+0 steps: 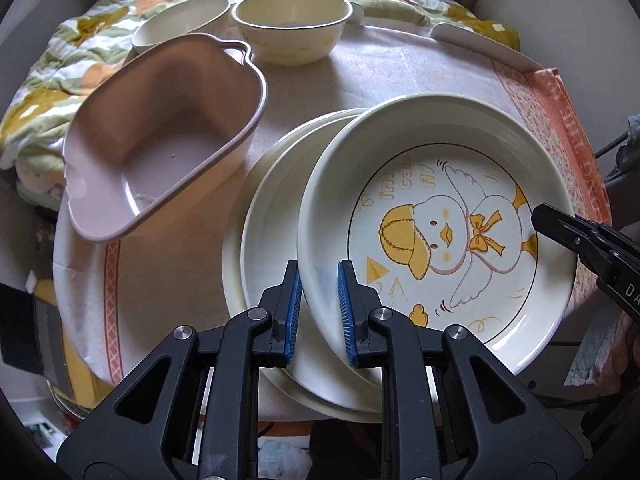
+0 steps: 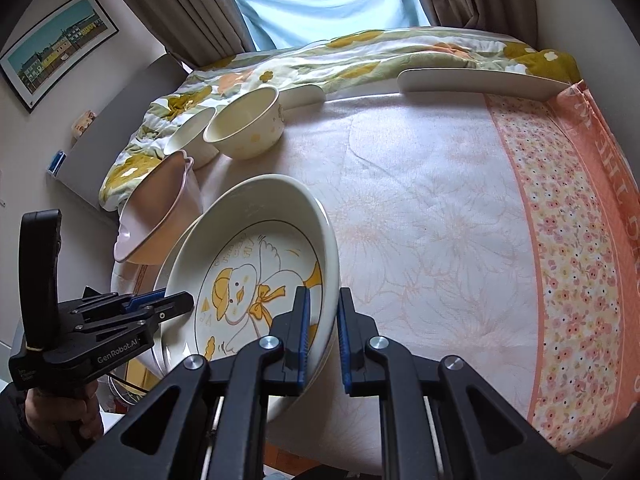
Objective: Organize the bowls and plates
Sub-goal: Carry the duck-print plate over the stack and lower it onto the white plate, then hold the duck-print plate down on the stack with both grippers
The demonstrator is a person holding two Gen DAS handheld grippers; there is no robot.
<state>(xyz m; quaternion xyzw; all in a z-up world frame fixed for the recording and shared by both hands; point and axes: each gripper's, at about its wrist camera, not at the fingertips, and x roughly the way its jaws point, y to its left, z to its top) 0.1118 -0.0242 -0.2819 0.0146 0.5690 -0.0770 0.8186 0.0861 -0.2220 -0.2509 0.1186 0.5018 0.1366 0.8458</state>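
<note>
At the near edge of the worktop (image 2: 420,208), spread with a pale flowered cloth, the duck plate (image 1: 440,216) sits tilted on a plain plate beneath it (image 1: 256,240), its left rim raised, its right side lower; the left tongs (image 1: 318,300) straddle its near-left rim, blue pads on either side with a sliver of gap showing, so they look parted or barely touching rather than clenched; the right tongs (image 2: 323,332) straddle the opposite rim in the same way, one pad inside the well and one outside, not visibly pressing. Beyond the stack lie a pink heart-shaped dish (image 1: 160,148), tipped on its side, and two cream bowls (image 1: 292,24), one behind the other, near the quilt (image 1: 44,92).

The plate looks like glazed ceramic: stiff, fairly heavy for its size, slick at the glaze and likely to chip if it knocks against the one below; the raised rim wall is the sensible hold, pads closing well down over the lip on both sides so the weight is shared and the plate cannot pivot out of a single pinch.
</note>
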